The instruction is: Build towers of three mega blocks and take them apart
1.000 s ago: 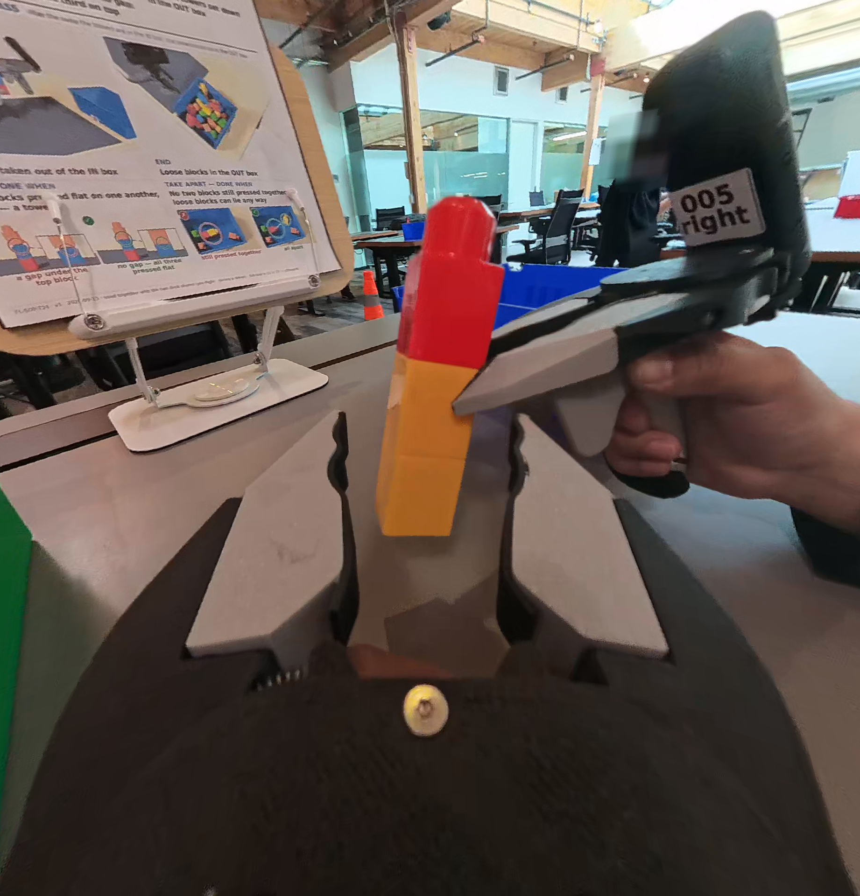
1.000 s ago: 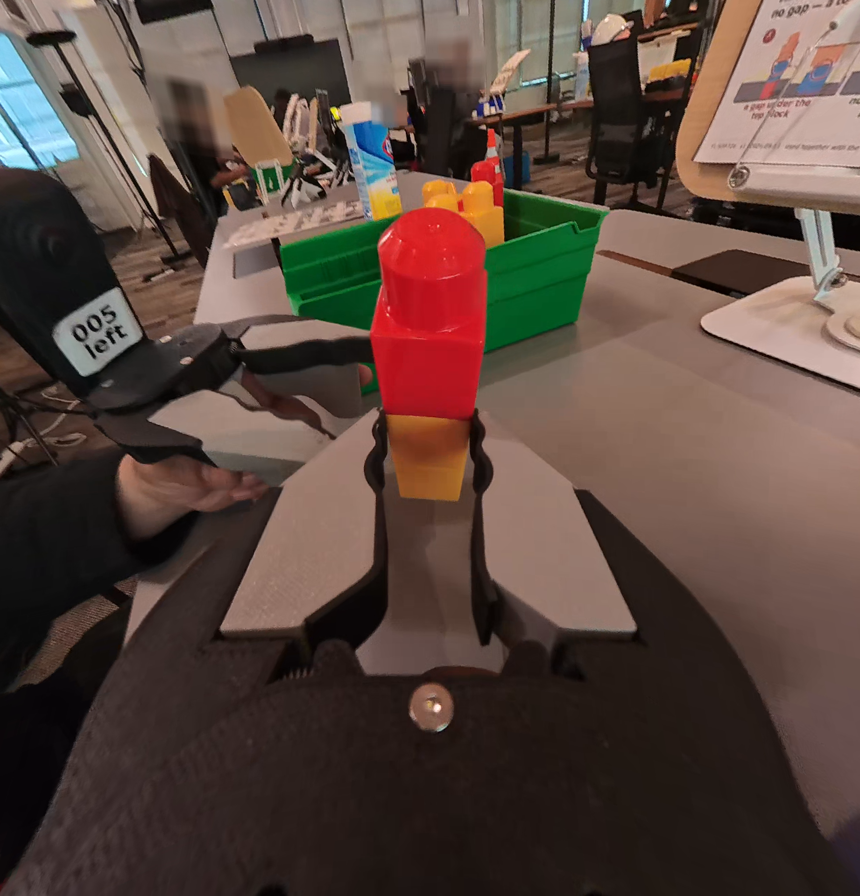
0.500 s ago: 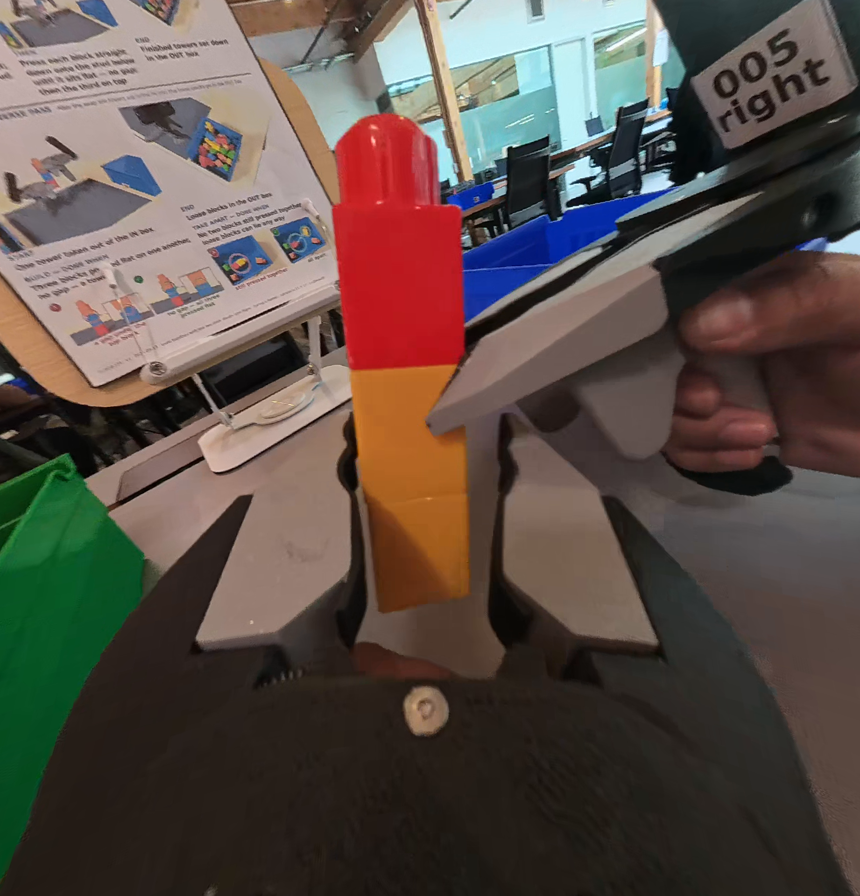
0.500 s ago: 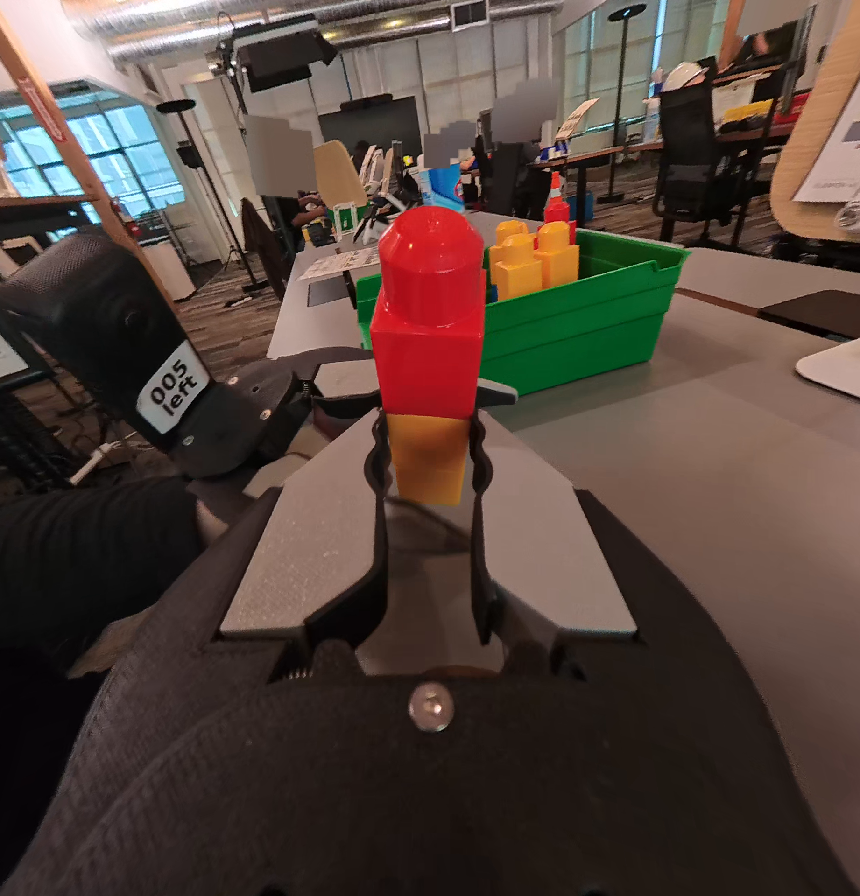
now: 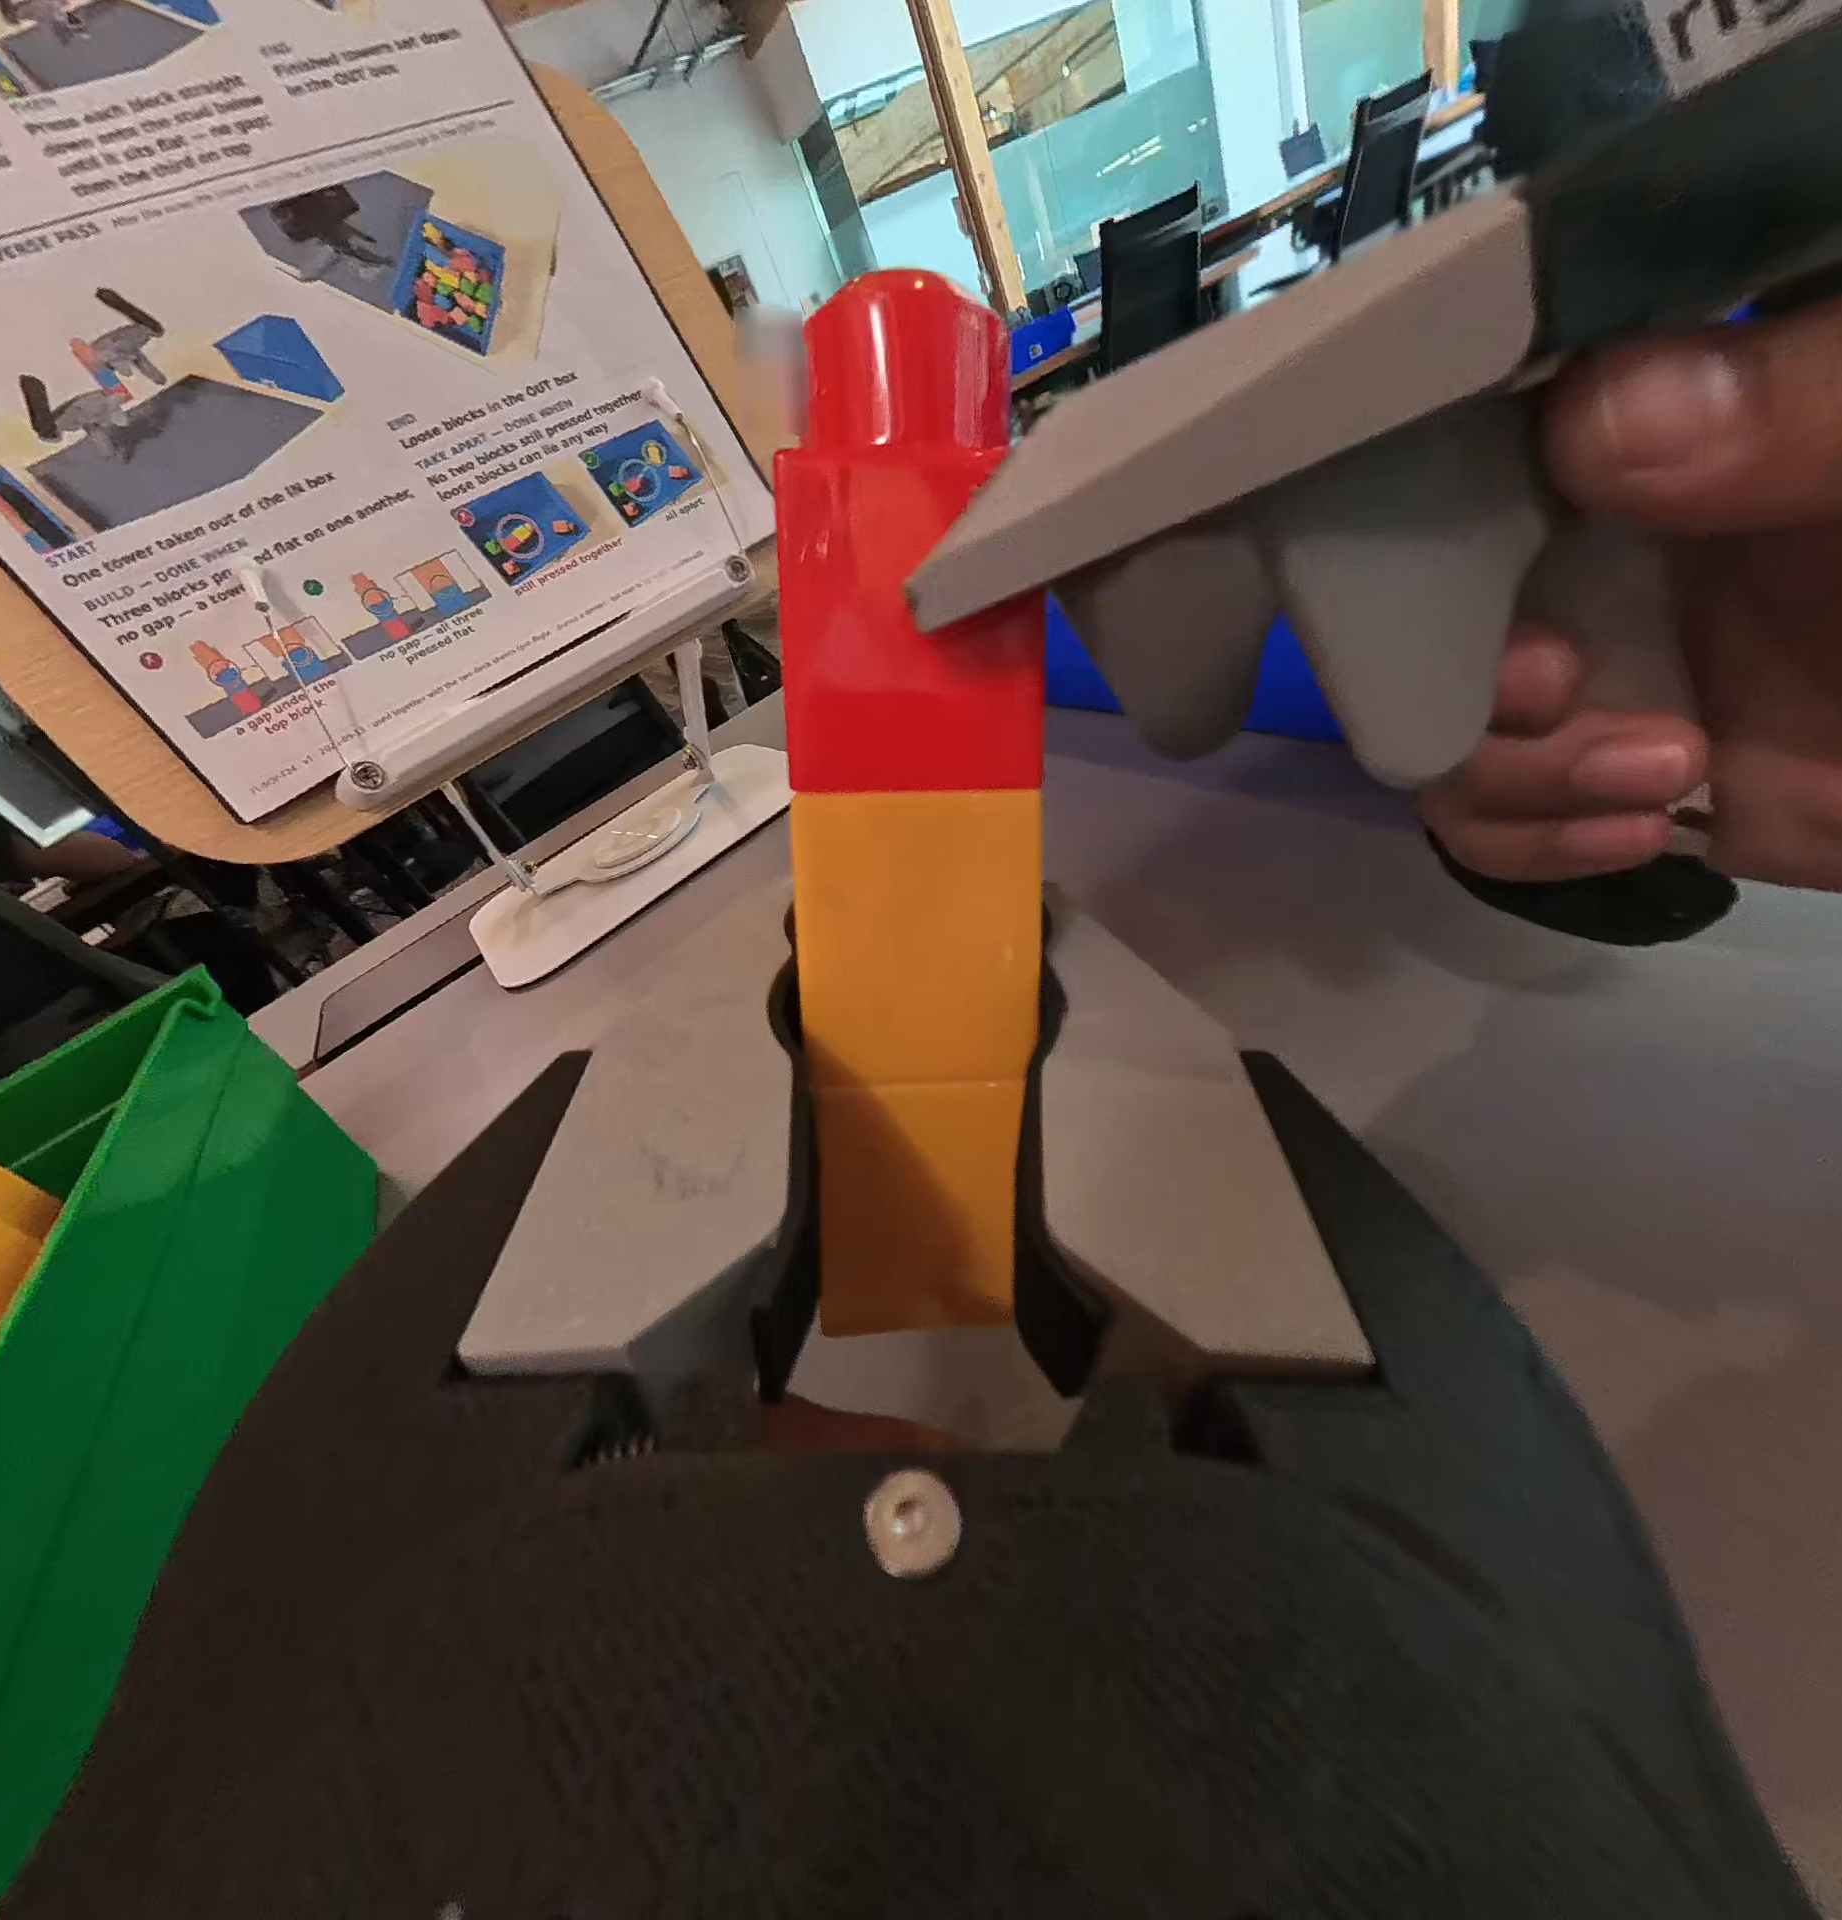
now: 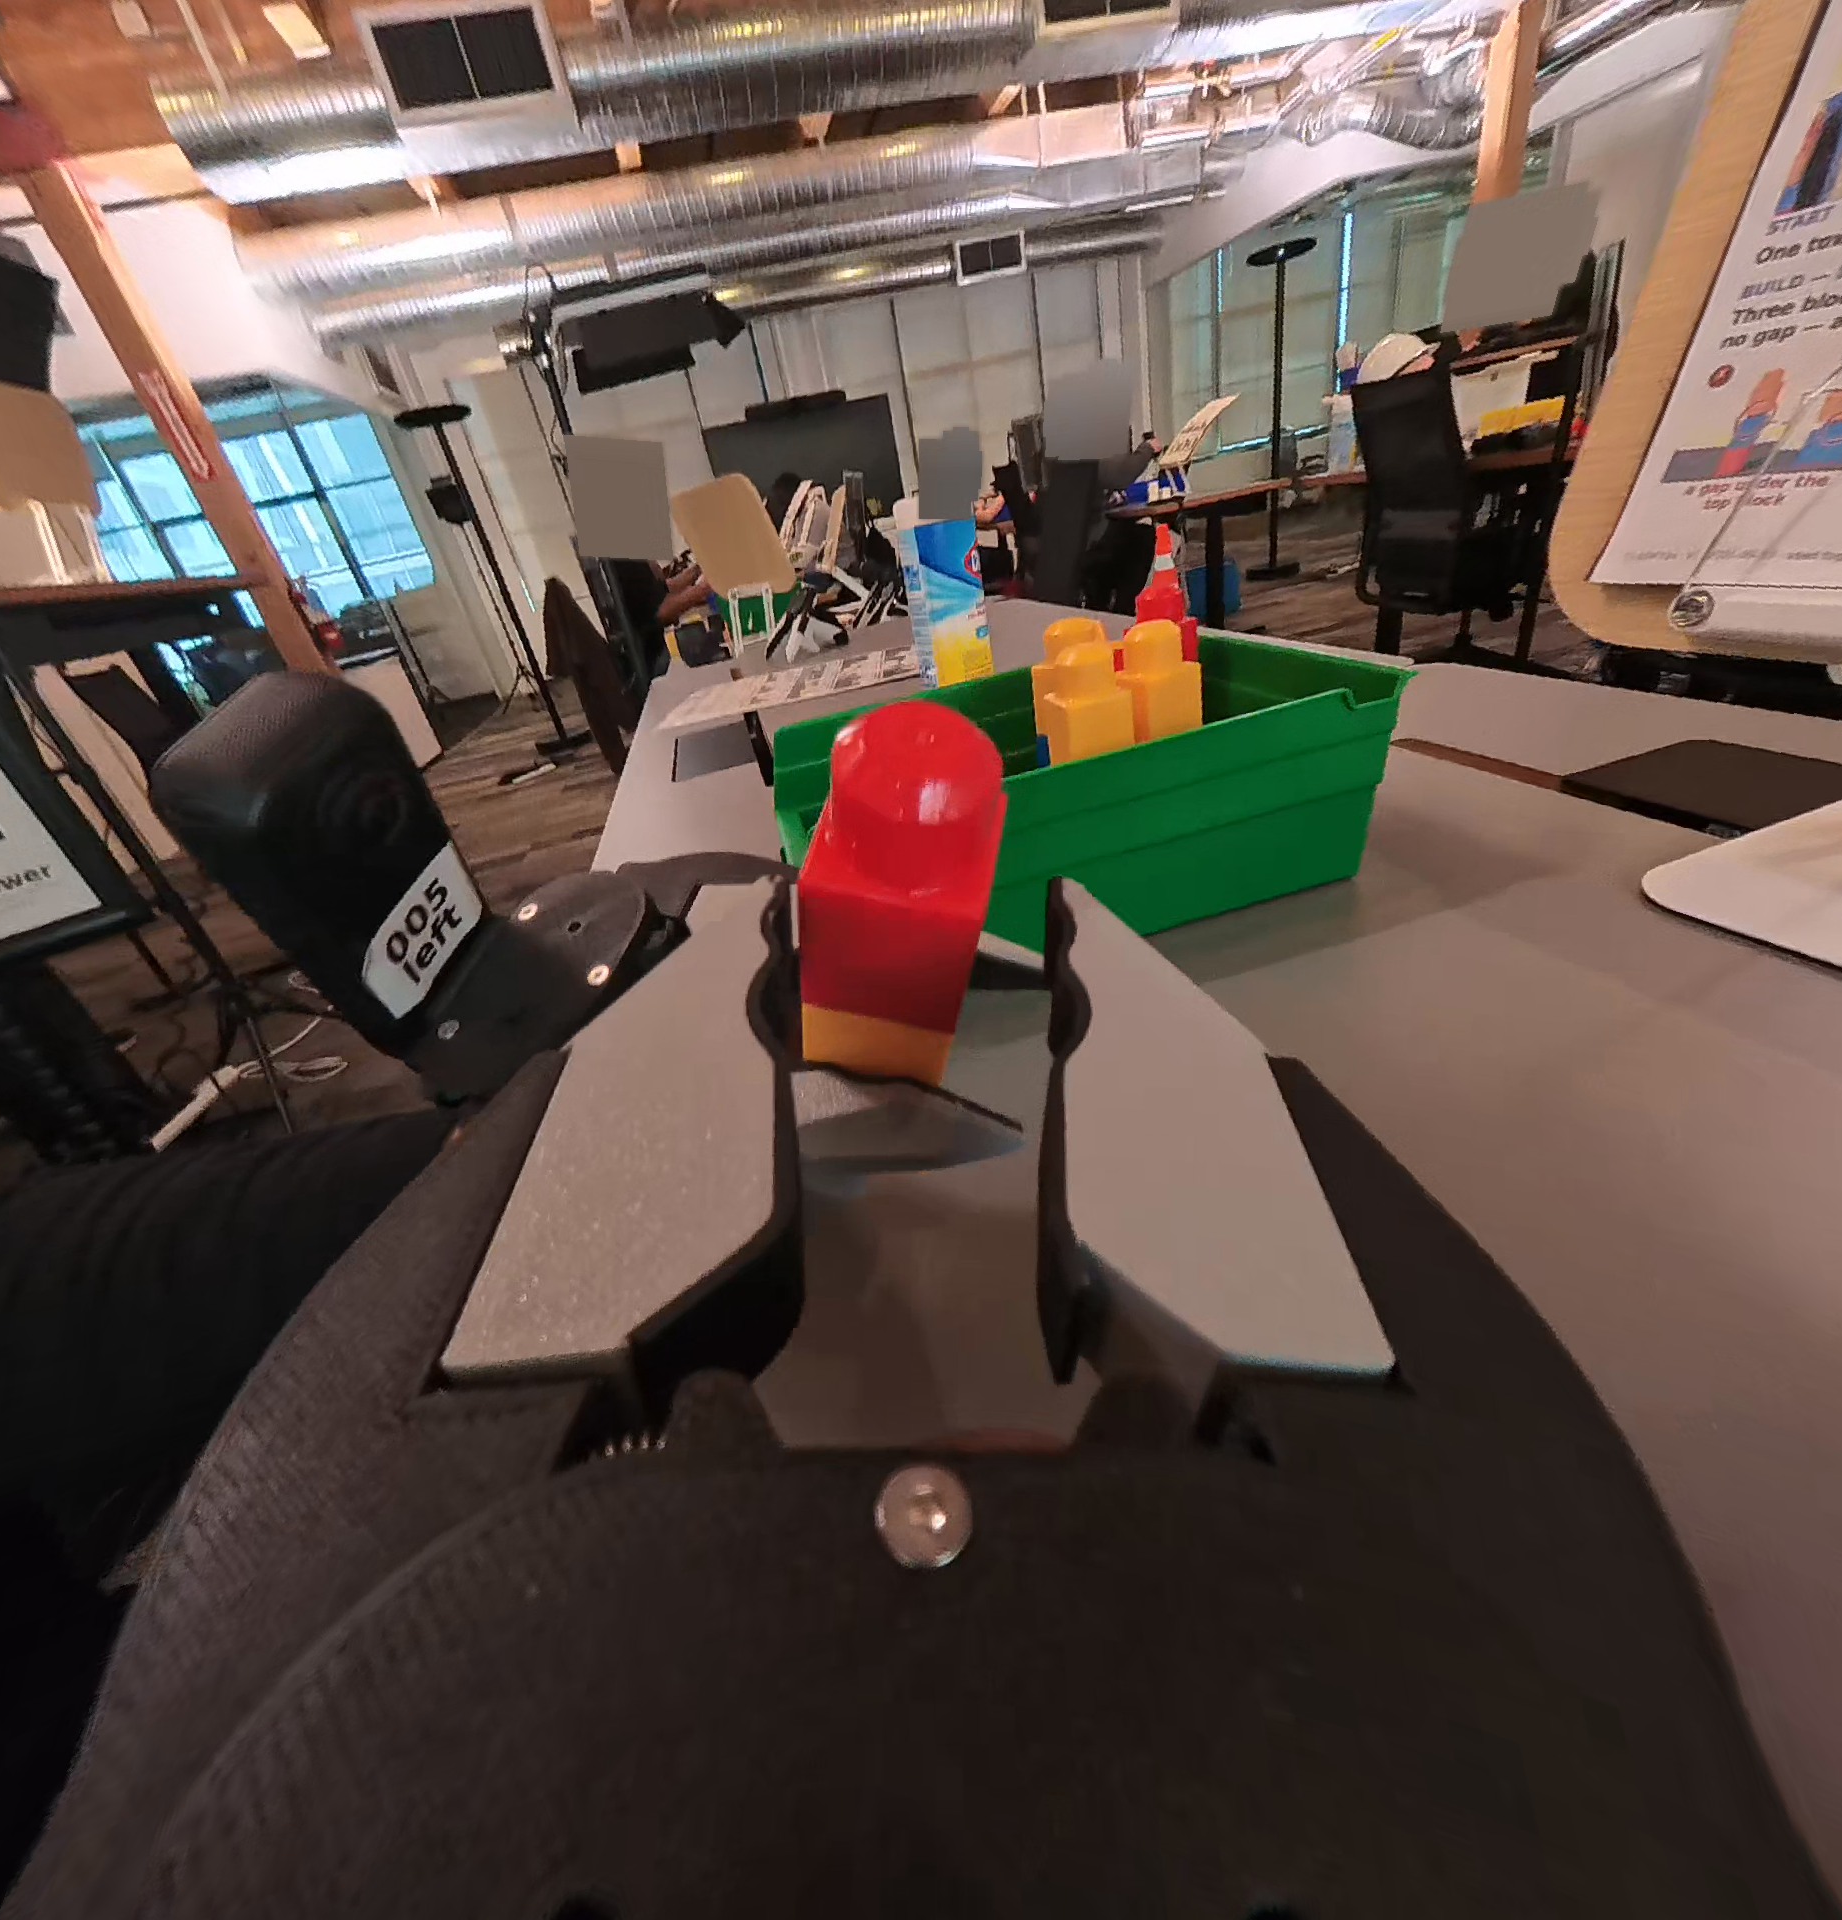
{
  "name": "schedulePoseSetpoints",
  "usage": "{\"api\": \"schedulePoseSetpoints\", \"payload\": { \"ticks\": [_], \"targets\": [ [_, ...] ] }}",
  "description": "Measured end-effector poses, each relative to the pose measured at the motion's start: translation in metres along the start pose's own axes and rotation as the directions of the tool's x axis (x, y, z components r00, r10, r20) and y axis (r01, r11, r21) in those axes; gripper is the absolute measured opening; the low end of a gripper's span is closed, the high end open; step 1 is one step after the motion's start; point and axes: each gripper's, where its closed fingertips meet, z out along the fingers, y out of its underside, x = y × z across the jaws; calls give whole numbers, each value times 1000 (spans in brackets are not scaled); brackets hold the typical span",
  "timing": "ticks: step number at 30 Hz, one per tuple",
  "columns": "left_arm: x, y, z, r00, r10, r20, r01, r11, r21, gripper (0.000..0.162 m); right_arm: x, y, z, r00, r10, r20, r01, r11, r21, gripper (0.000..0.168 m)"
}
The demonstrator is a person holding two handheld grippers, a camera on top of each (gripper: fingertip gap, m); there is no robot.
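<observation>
Left wrist view: left gripper (image 5: 915, 1039) clamped on orange blocks (image 5: 915, 1039) of tower; red block (image 5: 896, 582) on top, right gripper's finger (image 5: 1208, 468) alongside; green bin (image 5: 169, 1195) left.

Right wrist view: right gripper (image 6: 912, 966) jaws wide, flanking red block (image 6: 896, 904) with gaps; bare table (image 6: 1519, 1143) right.

Bright, even indoor light; daylight via windows (image 6: 262, 499) far behind green bin (image 6: 1187, 821), glass slightly blown out. Soft shadow under red block (image 6: 901, 894); small glare spots on its stud. Wide-angle bend strong twd frame edges, ceiling ducts (image 6: 792, 197) above bin curve. Left wrist view: near hand (image 5: 1675, 623) blurred, instruction sheet (image 5: 273, 364) soft w/ motion smear. Background beyond bin soft.
</observation>
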Motion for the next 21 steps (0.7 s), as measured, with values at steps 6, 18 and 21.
{"api": "schedulePoseSetpoints", "payload": {
  "ticks": [6,18,21],
  "targets": [
    [4,3,4,999,27,18,-26,999,-35,37,0,2,1,1000,-6,-8,5,1000,-26,35],
    [6,9,6,994,95,46,-90,992,-86,37,1,21,10,998,-38,-42,33,993,-114,35],
    [11,10,6,992,120,28,-117,989,-92,37,1,26,11,997,-61,-40,54,988,-145,37]
  ]
}}
